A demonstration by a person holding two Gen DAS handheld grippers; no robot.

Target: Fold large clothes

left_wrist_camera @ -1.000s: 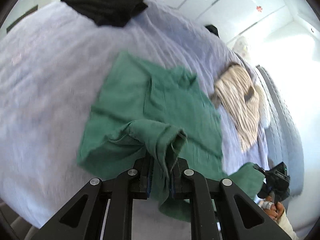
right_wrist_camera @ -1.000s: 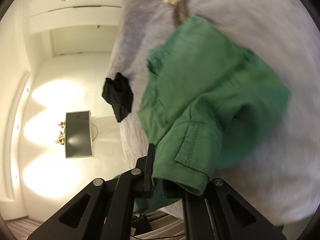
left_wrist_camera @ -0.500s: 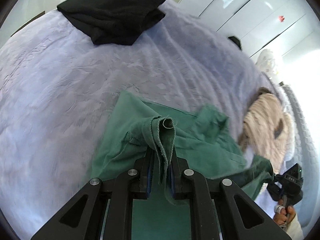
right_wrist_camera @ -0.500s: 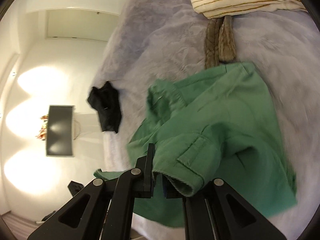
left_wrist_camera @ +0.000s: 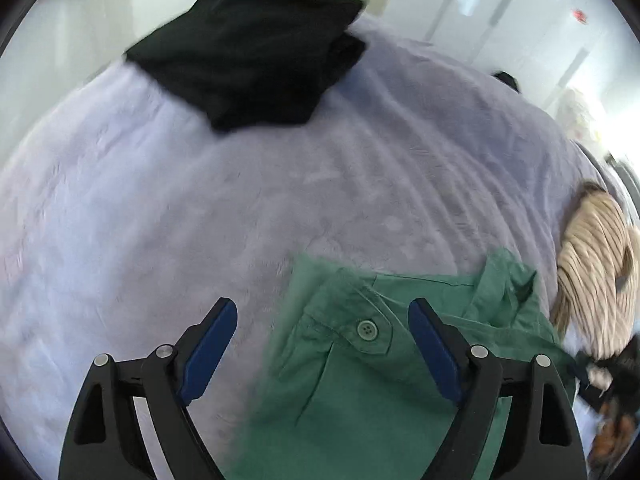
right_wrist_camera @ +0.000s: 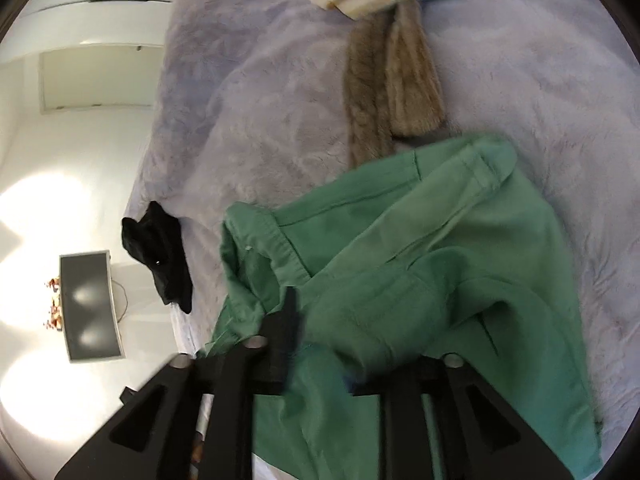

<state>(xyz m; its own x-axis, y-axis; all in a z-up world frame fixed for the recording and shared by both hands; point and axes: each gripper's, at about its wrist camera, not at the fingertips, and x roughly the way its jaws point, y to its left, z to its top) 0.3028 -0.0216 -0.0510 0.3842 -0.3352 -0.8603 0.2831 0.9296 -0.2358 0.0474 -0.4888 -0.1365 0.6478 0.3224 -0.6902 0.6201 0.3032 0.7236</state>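
Note:
A green button-up garment (left_wrist_camera: pixel 384 364) lies folded over on a lilac bedspread (left_wrist_camera: pixel 200 208). My left gripper (left_wrist_camera: pixel 320 344) is open and empty just above its near left part, blue pads (left_wrist_camera: pixel 208 344) wide apart. In the right wrist view the same green garment (right_wrist_camera: pixel 420 288) lies rumpled under my right gripper (right_wrist_camera: pixel 352 344). Its jaws stand apart, with green cloth draped over and between them; the right finger is partly hidden by cloth.
A folded black garment (left_wrist_camera: pixel 248 44) lies at the far side of the bed, seen small in the right wrist view (right_wrist_camera: pixel 160 256). A cream striped garment (left_wrist_camera: pixel 592 280) and a brown knit piece (right_wrist_camera: pixel 392 80) lie beside the green one. White cupboards (left_wrist_camera: pixel 500 0) stand beyond.
Both grippers were shut on folds of the green garment and carried them across the bed. Now both have opened, and the cloth has dropped onto the bed.

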